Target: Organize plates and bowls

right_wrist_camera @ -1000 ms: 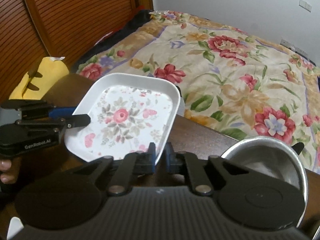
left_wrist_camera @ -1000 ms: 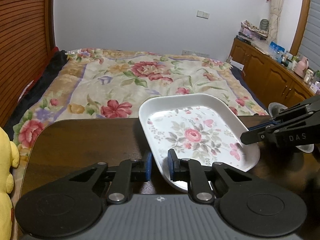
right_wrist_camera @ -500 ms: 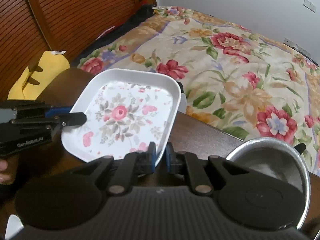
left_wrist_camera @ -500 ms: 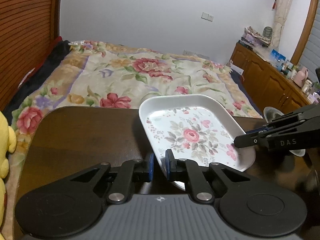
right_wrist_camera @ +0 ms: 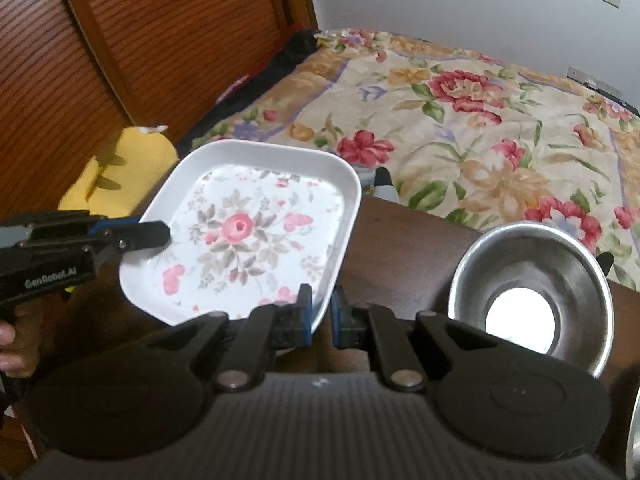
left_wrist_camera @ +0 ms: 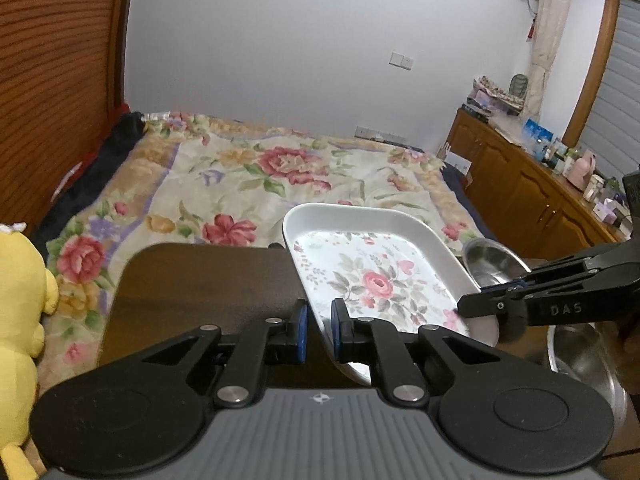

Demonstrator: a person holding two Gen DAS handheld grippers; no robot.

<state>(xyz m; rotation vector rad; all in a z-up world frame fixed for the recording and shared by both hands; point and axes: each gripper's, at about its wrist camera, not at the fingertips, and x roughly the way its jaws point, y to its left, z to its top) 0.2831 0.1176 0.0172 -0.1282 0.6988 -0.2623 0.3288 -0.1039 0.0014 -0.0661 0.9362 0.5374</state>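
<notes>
1. Gripping opposite rims, the left gripper (left_wrist_camera: 319, 330) and right gripper (right_wrist_camera: 321, 315) pinch the floral plate (right_wrist_camera: 256, 232), held above the dark table (left_wrist_camera: 200, 280).
2. Plate looks rigid, glazed, likely slippery and breakable; rim holds suit it.
3. Steel bowl (right_wrist_camera: 528, 292) sits near on the right; bed (left_wrist_camera: 260, 176) lies beyond, yellow plush (left_wrist_camera: 20, 300) at left.

A white rose-patterned square plate (right_wrist_camera: 248, 232) is held tilted above the table, beside a steel bowl (right_wrist_camera: 528, 292).

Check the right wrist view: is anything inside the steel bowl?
No, the steel bowl on the dark wooden table shows only its bare shiny bottom.
</notes>
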